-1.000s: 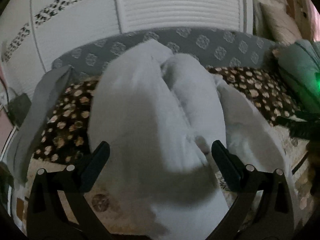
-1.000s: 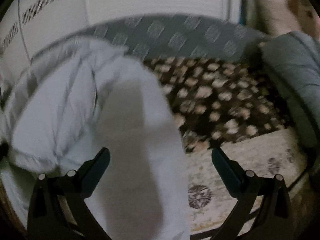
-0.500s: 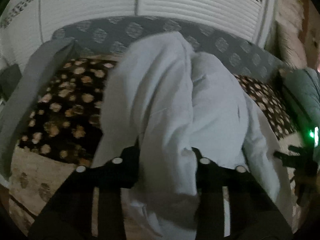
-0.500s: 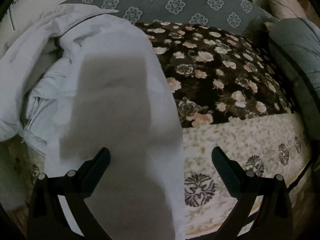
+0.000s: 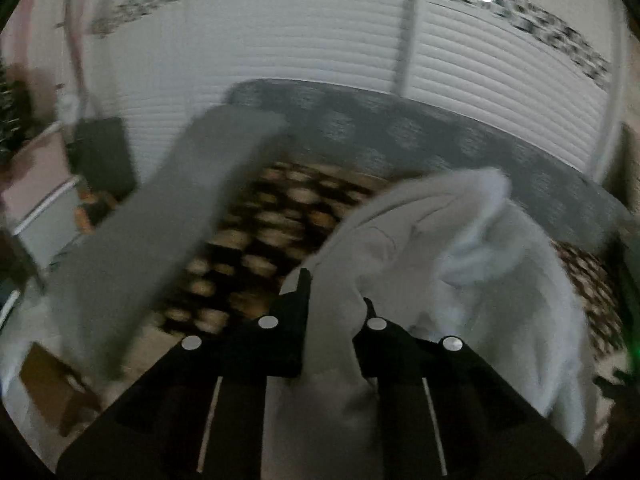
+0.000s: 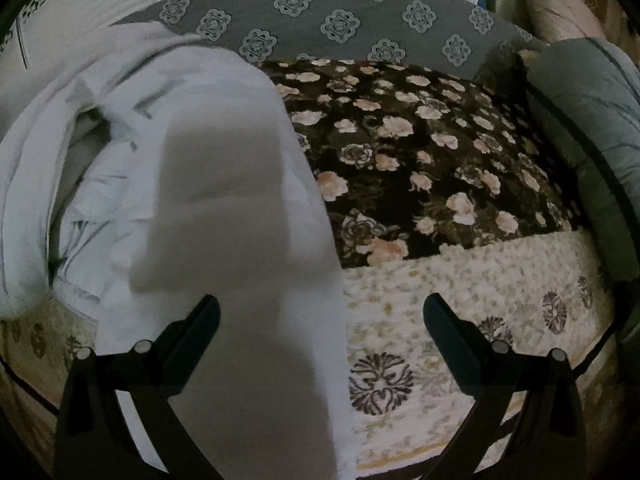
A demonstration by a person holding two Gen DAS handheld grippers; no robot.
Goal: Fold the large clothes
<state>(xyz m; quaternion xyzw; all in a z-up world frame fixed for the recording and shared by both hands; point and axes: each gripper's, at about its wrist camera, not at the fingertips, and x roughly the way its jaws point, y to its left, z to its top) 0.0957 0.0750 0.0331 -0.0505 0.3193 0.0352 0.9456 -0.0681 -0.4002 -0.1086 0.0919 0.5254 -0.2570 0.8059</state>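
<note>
A large white garment lies bunched on a bed. My left gripper is shut on a fold of it and holds the cloth lifted; the rest trails to the right. In the right wrist view the same white garment runs from the far left down to the front, crumpled at the left. My right gripper is open and empty just above the garment's near end, left finger over the cloth, right finger over the bedspread.
The bed has a dark floral blanket, a cream patterned spread at the front and a grey patterned pillow along the white slatted headboard. A grey cloth lies at the left. A grey-green cushion sits at the right.
My left gripper closed on the white garment and swung left, pulling the cloth with it. My right gripper stayed open and has come to rest over the garment's near end.
</note>
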